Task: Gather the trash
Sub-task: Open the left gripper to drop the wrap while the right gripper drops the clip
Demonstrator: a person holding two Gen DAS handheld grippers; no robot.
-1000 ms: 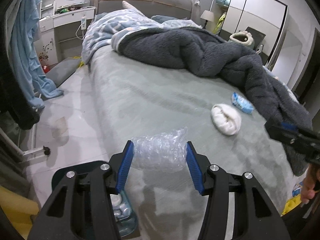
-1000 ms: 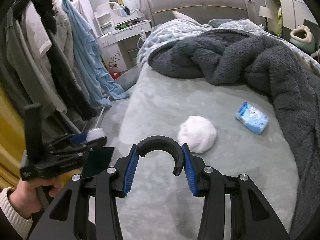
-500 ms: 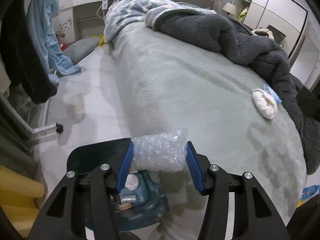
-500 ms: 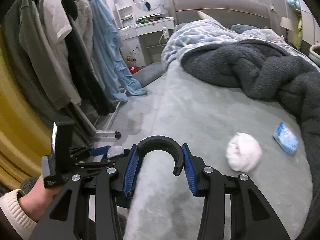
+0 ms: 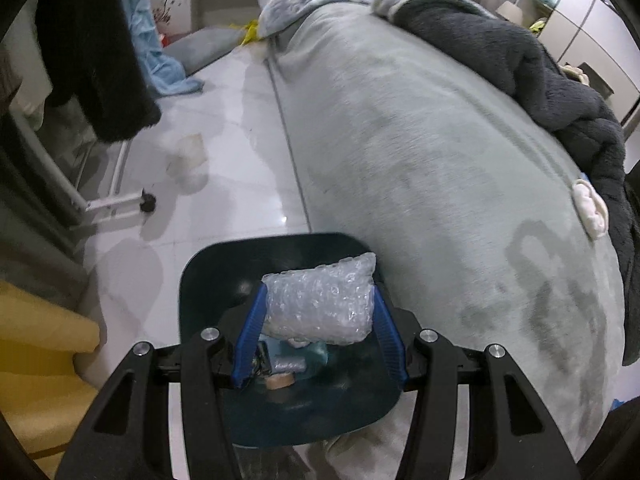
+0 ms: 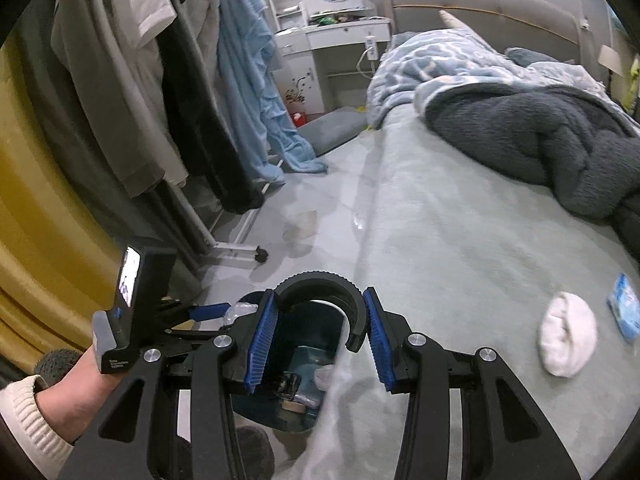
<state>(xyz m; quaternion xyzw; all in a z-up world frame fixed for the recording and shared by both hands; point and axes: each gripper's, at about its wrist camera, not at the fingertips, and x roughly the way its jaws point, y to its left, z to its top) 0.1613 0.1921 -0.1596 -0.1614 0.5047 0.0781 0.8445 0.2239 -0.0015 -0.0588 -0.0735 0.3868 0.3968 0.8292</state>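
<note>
Bubble wrap [image 5: 318, 300] sat clenched in my left gripper [image 5: 318, 320] above the dark bin [image 5: 208, 280] (beside the bed's edge); releasing squarely over its mouth seemed best.

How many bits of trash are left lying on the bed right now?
2: a white wad near the bed's right side, and a blue packet just beyond it. The dark blanket may hide more.

Grey-green plush bed cover [image 6: 460, 232] spans the mattress. Dark grey fluffy blanket [image 6: 532, 140] bunched at far side, blue-and-white patterned quilt [image 6: 452, 60] behind it near the padded beige headboard [image 6: 480, 0]. Clothes rack, left: hanging light blue garment [image 6: 248, 72], black garment [image 5: 92, 52]. White dressing table [image 6: 332, 40] against the wall. Glossy pale tiled floor [image 5: 224, 152] beside the bed.
</note>
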